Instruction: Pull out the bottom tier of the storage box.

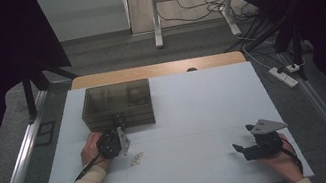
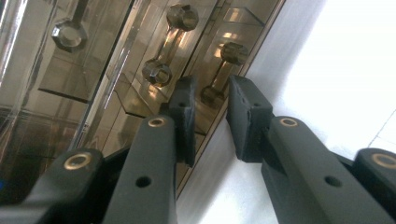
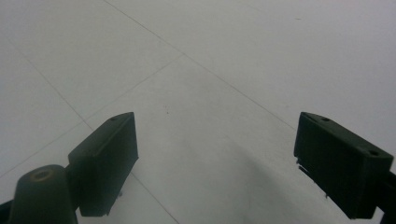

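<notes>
On the white table [image 1: 196, 116], the smoky drawer box [image 1: 117, 105] sits at about eleven o'clock from the table's middle. The left gripper [image 2: 208, 109] is at the box's front, far nearer than the right gripper [image 1: 244, 147] at four o'clock. A drawer knob [image 2: 223, 70] stands straight ahead at twelve between the left jaws, its stem pointing toward them; they are narrowed around it, pads not yet pressing. The right jaws gape wide, empty.

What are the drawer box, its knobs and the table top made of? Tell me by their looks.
Drawer box: likely smoke-tinted clear plastic, glossy; you see through its walls, which reflect light.
Knobs: seemingly the same tinted plastic, faceted and shiny.
Table top: a matte white sheet with faint seams, perhaps foam board or laminate; unclear.
</notes>
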`<act>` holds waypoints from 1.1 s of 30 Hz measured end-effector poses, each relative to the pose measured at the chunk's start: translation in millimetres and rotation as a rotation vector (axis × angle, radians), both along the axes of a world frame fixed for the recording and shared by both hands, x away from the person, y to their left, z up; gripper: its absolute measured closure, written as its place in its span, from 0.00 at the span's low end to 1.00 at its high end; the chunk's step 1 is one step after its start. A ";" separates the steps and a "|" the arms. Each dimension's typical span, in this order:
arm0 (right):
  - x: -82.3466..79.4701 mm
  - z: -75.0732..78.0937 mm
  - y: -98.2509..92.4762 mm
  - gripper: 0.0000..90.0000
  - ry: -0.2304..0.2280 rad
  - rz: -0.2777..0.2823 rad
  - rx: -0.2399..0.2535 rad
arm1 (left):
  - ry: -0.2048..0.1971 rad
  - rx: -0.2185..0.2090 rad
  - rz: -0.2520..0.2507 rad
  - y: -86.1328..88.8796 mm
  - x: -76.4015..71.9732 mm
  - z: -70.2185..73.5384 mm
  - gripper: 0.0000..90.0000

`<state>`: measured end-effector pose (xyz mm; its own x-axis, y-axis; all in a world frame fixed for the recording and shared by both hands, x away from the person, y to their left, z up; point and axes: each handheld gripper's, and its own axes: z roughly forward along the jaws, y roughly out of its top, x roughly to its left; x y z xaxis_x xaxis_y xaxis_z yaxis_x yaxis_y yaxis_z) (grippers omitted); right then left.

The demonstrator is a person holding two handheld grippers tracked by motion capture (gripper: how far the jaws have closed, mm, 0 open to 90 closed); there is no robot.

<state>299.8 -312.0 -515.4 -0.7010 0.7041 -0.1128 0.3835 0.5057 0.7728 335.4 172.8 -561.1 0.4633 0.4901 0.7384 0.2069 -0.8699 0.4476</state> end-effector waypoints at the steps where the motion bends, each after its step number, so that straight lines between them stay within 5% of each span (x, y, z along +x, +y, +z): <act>1: 0.0 0.0 0.0 0.15 0.000 0.000 0.000 | -0.001 0.004 -0.001 -0.2 -0.1 -0.1 0.80; 7: 0.0 -0.1 -0.1 0.15 0.000 -0.001 -0.001 | -0.013 0.050 -0.013 -4.1 1.7 -2.7 0.80; 33: 0.0 -0.1 -0.2 0.15 0.000 0.001 -0.002 | -0.039 0.110 -0.012 -5.1 0.8 -5.0 0.84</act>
